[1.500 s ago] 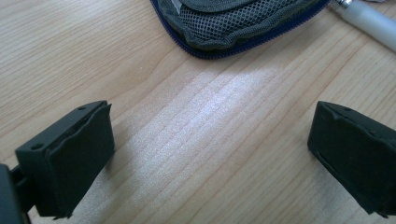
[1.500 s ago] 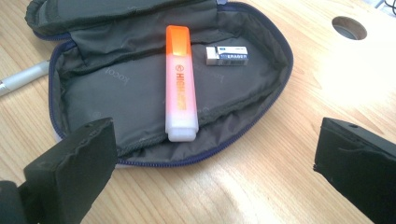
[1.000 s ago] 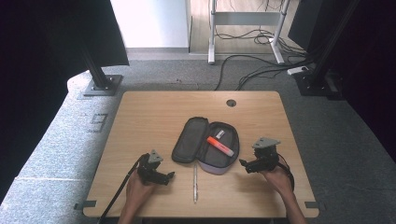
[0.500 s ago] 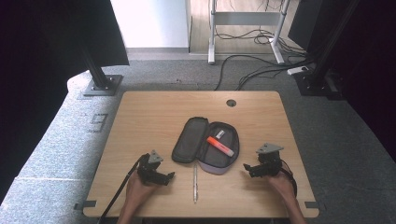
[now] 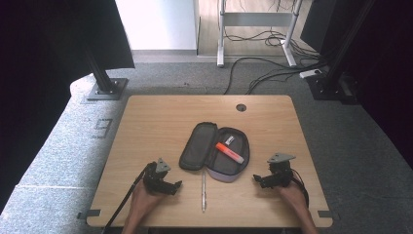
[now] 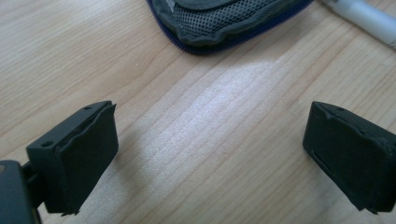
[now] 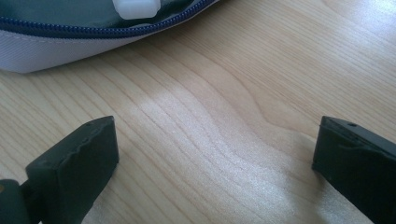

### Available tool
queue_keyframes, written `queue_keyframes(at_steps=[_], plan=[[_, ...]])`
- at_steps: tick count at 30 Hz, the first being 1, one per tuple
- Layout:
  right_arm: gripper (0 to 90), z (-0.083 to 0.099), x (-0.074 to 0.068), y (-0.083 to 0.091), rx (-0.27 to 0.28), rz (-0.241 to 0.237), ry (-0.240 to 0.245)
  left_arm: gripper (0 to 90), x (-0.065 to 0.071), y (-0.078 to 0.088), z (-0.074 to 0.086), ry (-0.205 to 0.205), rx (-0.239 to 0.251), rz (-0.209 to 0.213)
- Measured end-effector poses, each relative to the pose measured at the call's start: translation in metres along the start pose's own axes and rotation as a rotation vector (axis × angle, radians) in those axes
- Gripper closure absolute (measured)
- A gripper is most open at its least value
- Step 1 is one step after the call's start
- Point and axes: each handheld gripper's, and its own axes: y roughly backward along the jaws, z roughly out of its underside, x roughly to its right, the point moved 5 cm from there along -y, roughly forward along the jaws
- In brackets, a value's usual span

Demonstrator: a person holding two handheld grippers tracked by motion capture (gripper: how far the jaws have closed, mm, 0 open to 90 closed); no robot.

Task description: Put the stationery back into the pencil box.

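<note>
You face a wooden counter (image 5: 160, 122) on grey carpet (image 5: 58, 146). Black curtains (image 5: 44, 48) hang on both sides, cables (image 5: 263, 73) trail past a white desk frame (image 5: 253, 19), and daylight brightens the far wall (image 5: 156, 22).

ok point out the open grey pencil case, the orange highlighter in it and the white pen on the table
open grey pencil case (image 5: 197, 146): high view, mesh lid half.
orange highlighter (image 5: 230, 152): high view, middle of barrel.
white pen (image 5: 203, 190): high view, mid-shaft.

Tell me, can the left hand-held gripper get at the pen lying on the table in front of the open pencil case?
Probably yes. The left hand-held gripper is open, and bare table lies between it and the pen; the pencil case sits farther back, off that path.
</note>
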Motion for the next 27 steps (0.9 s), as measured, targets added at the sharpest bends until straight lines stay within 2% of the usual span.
queue_keyframes(at_steps=[7,11,14,17,27], plan=[[0.0,0.000,0.000,0.000,0.000,0.000,-0.001,6.7,0.007,0.012,-0.007,0.015,0.043,0.042],[0.0,0.000,0.000,0.000,0.000,0.000,-0.001,6.8,0.012,0.016,-0.011,0.008,0.049,0.054],[0.0,0.000,0.000,0.000,0.000,0.000,-0.001,10.5,0.017,0.019,-0.014,0.005,0.070,0.078],[0.0,0.000,0.000,0.000,0.000,0.000,-0.001,12.3,0.022,0.021,-0.017,-0.019,0.068,0.067],[0.0,0.000,0.000,0.000,0.000,0.000,-0.001,15.7,0.041,0.021,-0.025,-0.050,0.049,0.094]])
